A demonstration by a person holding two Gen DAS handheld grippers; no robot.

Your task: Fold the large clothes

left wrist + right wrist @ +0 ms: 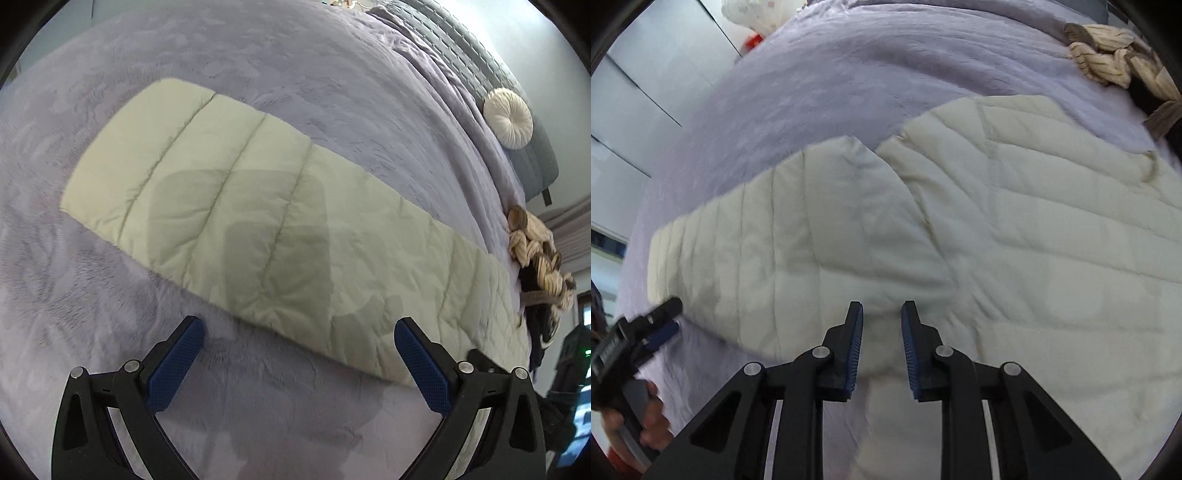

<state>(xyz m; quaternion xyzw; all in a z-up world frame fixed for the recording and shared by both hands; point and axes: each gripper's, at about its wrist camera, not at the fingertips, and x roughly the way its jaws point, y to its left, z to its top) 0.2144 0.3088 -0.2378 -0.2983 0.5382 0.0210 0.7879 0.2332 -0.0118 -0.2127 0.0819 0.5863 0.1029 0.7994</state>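
Cream quilted nylon marks the task's garment, a padded jacket [1015, 229] spread flat on a lilac plush blanket [295, 66] that covers the bed. Its sleeve [207, 192] stretches out straight from the body toward the middle of the bed, so that it can be folded inward; the jacket body lies nearer the bed's edge, close to a heap of striped beige clothes [535, 254] at that side. A round white cushion [508, 118] rests against the grey quilted headboard [461, 62] at the bed's head.

Left gripper [299, 350]: jaws wide apart, hovering above the sleeve's near hem, one blue pad over the blanket and the other over the sleeve; nothing is held. The spread suits taking the thick padded edge between the pads. In the right wrist view this tool appears at the sleeve's outer end, carried by a hand [646, 417].

Right gripper [882, 343]: jaws drawn close together over the jacket where sleeve meets body, with a ridge of cream fabric standing between the pads. Whether the pads actually press that ridge cannot be told from the blurred view. Judged from this layout, the step in hand is seizing the sleeve at two places; no fold is yet made.
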